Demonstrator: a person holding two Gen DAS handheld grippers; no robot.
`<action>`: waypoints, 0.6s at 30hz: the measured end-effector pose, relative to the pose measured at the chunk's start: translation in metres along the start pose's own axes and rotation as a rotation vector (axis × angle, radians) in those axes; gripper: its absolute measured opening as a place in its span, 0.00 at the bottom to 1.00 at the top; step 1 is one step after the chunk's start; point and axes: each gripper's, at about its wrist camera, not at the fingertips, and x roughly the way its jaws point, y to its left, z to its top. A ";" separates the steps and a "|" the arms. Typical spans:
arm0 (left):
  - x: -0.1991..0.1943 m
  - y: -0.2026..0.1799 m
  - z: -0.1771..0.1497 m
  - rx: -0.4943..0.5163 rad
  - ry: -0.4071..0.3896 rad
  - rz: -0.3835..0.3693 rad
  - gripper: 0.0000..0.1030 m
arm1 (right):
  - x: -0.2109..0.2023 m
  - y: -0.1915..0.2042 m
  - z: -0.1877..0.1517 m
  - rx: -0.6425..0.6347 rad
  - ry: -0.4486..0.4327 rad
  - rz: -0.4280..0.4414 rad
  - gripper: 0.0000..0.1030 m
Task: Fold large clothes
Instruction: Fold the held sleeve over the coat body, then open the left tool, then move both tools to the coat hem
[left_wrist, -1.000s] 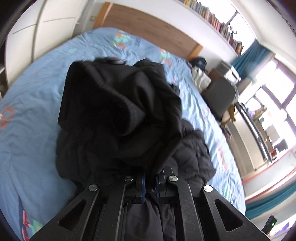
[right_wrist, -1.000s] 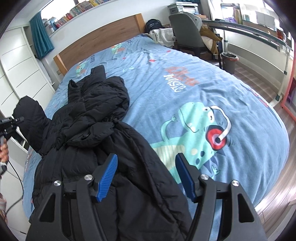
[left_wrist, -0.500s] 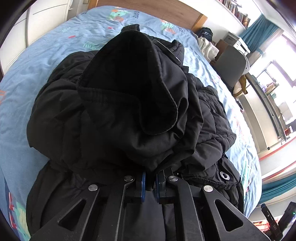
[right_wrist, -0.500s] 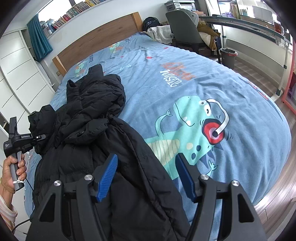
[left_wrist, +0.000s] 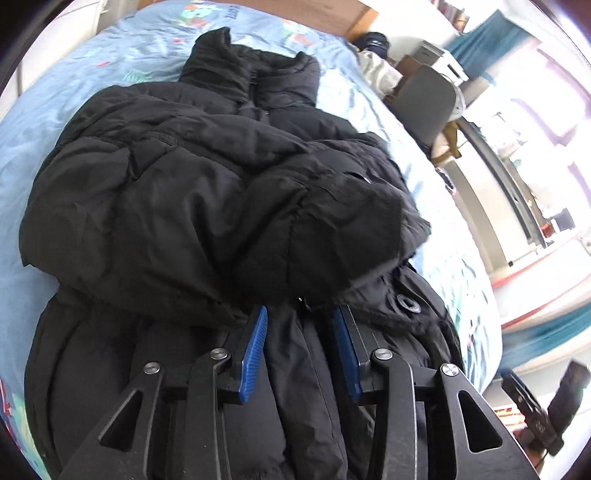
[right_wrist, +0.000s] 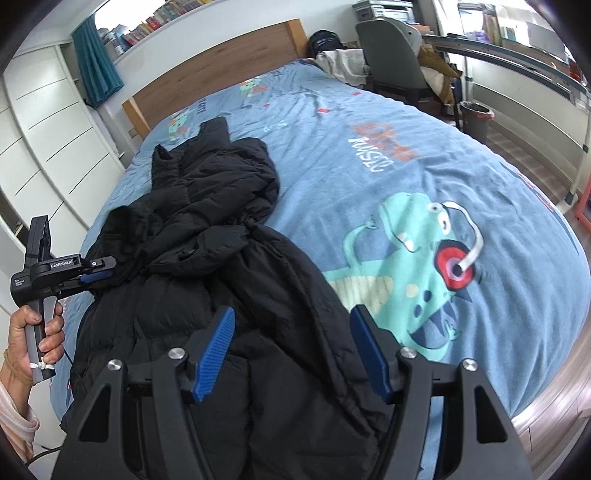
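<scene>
A black puffer jacket (right_wrist: 207, 258) lies lengthwise on the blue dinosaur-print bedsheet (right_wrist: 388, 177), on the side of the bed nearest the white wardrobe (right_wrist: 48, 147), with its collar toward the wooden headboard (right_wrist: 214, 96). One sleeve (left_wrist: 221, 221) is folded across the jacket's chest, its cuff end lying just above a round snap button (left_wrist: 406, 304) on the front edge.

The left gripper (left_wrist: 301, 347) has its blue-padded fingers (left_wrist: 255, 347) spread apart, with jacket fabric lying between and beneath them but not pinched. In the right wrist view this same gripper (right_wrist: 98, 269) sits at the jacket's wardrobe-side edge, held by the person's left hand (right_wrist: 35, 332).

The right gripper (right_wrist: 291, 350) is also spread wide, poised over the jacket's lower part, away from the headboard, and holding nothing.

Beyond the far corner of the bed from the jacket stands a grey chair (right_wrist: 391, 59) with a tan garment draped on it, and a grey waste bin (right_wrist: 476, 120) stands on the wooden floor near it. A teal curtain (right_wrist: 98, 70) hangs beside the headboard, under a shelf of books (right_wrist: 166, 18).
</scene>
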 end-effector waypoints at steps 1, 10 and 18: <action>-0.005 0.001 -0.002 0.006 -0.010 0.000 0.38 | 0.003 0.009 0.003 -0.022 0.004 0.011 0.62; -0.051 0.060 0.004 -0.069 -0.137 0.142 0.50 | 0.042 0.105 0.038 -0.221 0.015 0.120 0.62; -0.051 0.109 0.027 -0.139 -0.179 0.235 0.50 | 0.090 0.220 0.080 -0.411 -0.011 0.224 0.62</action>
